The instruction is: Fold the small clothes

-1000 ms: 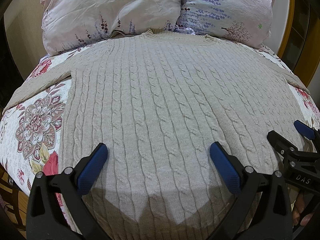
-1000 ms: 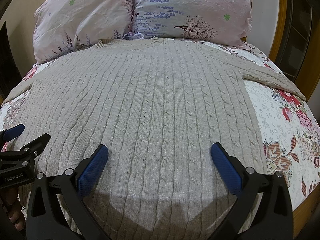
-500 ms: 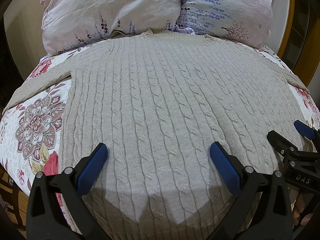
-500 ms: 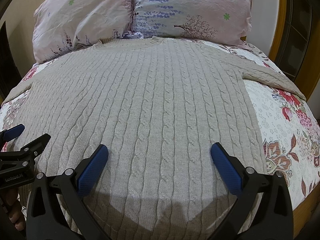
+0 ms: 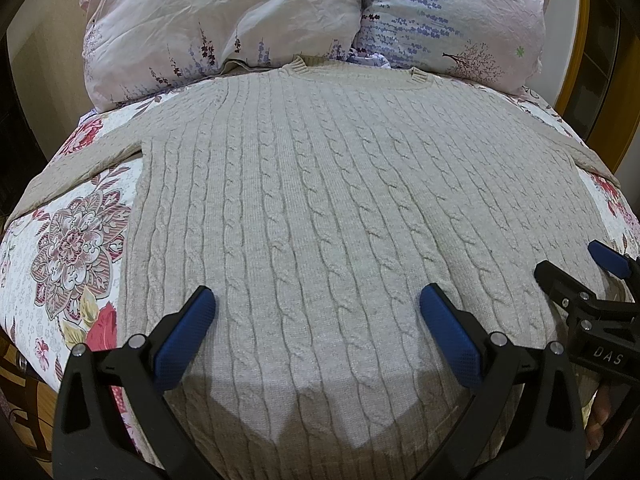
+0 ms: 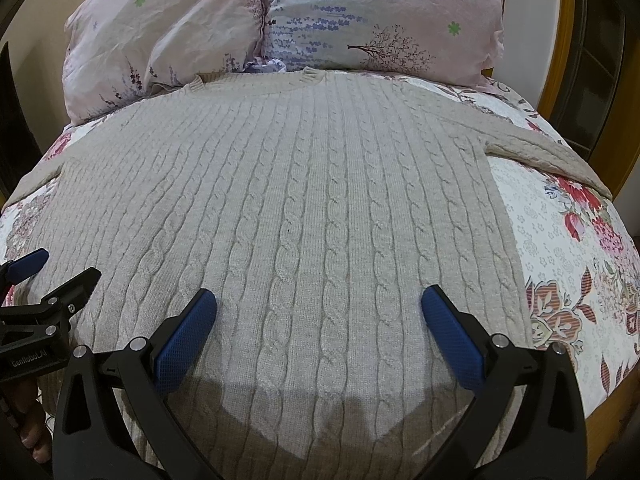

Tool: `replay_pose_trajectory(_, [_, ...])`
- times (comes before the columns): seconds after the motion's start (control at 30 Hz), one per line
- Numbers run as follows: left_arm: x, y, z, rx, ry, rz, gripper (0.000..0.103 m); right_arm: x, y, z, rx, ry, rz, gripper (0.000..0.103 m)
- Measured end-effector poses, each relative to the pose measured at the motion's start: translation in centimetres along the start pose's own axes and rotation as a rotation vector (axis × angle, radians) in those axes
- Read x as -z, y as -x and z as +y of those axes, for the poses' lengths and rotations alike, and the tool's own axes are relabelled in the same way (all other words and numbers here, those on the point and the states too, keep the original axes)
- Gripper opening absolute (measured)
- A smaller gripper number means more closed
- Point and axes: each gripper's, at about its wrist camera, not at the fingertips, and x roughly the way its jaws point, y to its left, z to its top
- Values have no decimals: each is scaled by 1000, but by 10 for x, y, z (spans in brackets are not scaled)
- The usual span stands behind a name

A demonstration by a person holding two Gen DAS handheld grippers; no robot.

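Observation:
A beige cable-knit sweater [image 5: 320,208] lies flat on the bed, collar toward the pillows and sleeves spread to both sides; it also shows in the right wrist view [image 6: 312,208]. My left gripper [image 5: 316,312] is open and empty, hovering over the sweater's lower left part. My right gripper [image 6: 318,312] is open and empty over the lower right part. The right gripper shows at the right edge of the left wrist view [image 5: 580,276]. The left gripper shows at the left edge of the right wrist view [image 6: 52,276].
The floral bedspread [image 5: 72,240] shows on both sides of the sweater, also in the right wrist view [image 6: 560,264]. Two pillows [image 5: 224,20] [image 6: 384,16] lean at the head. A wooden bed frame [image 6: 560,40] rises on the right.

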Motion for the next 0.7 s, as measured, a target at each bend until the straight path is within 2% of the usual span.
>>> replay_pose_trajectory(0.33, [0, -2, -1, 1, -2, 4, 101, -2, -1, 0, -9, 21, 37, 102])
replay_pose_trajectory(0.43, [5, -2, -1, 2, -23, -18, 101, -4, -2, 0, -21, 36, 44, 102])
replay_pose_trajectory(0.53, [5, 3, 7, 48, -42, -29, 101, -14, -1, -13, -103, 44, 55, 102])
replay_pose_trajectory(0.57, [3, 5, 14, 74, -29, -34, 101, -21, 4, -30, -137, -10, 35, 102])
replay_pose_trajectory(0.6, [0, 8, 23, 87, -7, -48, 101, -31, 13, -63, -172, -121, -15, 102])
replay_pose_trajectory(0.67, [-8, 16, 56, 99, 72, -119, 101, -43, 22, -118, -189, -293, -87, 102])
replay_pose_trajectory(0.7, [-11, 18, 68, 104, 102, -145, 101, -48, 25, -151, -179, -393, -119, 98])
